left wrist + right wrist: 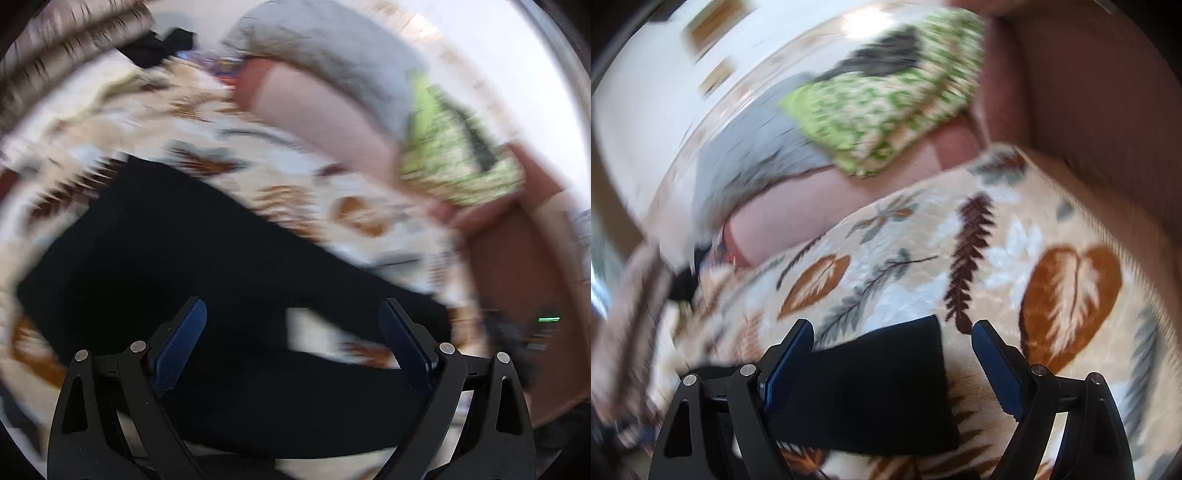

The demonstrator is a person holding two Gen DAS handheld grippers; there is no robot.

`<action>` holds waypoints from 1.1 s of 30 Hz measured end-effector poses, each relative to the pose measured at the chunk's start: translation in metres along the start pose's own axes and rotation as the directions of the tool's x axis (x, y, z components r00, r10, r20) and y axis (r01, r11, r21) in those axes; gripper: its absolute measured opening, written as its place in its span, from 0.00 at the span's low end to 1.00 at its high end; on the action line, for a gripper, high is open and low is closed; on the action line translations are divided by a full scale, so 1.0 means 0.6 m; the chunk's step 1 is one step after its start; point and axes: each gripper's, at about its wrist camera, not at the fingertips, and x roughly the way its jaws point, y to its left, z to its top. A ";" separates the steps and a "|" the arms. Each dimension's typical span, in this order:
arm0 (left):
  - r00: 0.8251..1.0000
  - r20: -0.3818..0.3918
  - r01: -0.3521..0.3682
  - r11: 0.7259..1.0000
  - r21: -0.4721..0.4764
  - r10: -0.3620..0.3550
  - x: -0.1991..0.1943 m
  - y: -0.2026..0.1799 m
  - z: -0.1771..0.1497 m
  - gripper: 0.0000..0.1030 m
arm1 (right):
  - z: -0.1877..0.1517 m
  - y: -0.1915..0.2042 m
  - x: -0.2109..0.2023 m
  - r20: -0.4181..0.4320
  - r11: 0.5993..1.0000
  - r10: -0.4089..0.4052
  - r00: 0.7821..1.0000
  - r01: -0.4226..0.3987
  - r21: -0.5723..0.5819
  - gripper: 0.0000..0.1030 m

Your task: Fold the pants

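Observation:
Black pants [177, 251] lie spread on a leaf-patterned blanket [295, 177]; the view is motion-blurred. My left gripper [291, 325] is open, its blue pads [181, 343] wide apart just above the pants, holding nothing. In the right wrist view a black end of the pants [879, 387] lies on the blanket [997, 258] between the fingers of my right gripper [892, 343], which is open and empty. The pad [786, 369] on the left overlaps the cloth's edge.
A pink pillow [317, 114], a grey cloth [332, 48] and a green patterned pillow [454, 155] lie at the bed's far side; they also show in the right wrist view [879, 92]. A brown headboard [1089, 92] stands beyond. Dark clothes [162, 44] lie far off.

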 end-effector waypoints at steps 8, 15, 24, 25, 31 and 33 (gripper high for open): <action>0.980 0.021 -0.200 0.969 0.148 0.199 -0.014 -0.009 -0.033 0.92 | -0.068 0.097 -0.064 -0.046 0.964 0.031 0.998 -0.042 -0.264 0.84; 0.977 0.043 -0.214 0.952 0.219 0.210 -0.017 -0.033 -0.035 0.92 | -0.138 0.128 -0.065 -0.108 0.906 -0.126 0.986 0.070 -0.417 0.84; 0.981 0.018 -0.191 0.959 0.210 0.192 -0.013 -0.032 -0.030 0.92 | -0.135 0.105 -0.070 -0.087 0.908 -0.197 0.977 0.148 -0.393 0.84; 0.982 0.017 -0.189 0.959 0.210 0.190 -0.012 -0.032 -0.030 0.92 | -0.134 0.107 -0.069 -0.087 0.905 -0.202 0.976 0.152 -0.397 0.84; 0.983 0.002 -0.178 0.964 0.200 0.181 -0.010 -0.032 -0.031 0.92 | -0.143 0.126 -0.060 -0.099 0.881 -0.219 0.971 0.153 -0.447 0.84; 0.984 0.000 -0.174 0.964 0.201 0.177 -0.010 -0.033 -0.031 0.92 | -0.145 0.130 -0.059 -0.092 0.873 -0.225 0.970 0.158 -0.462 0.84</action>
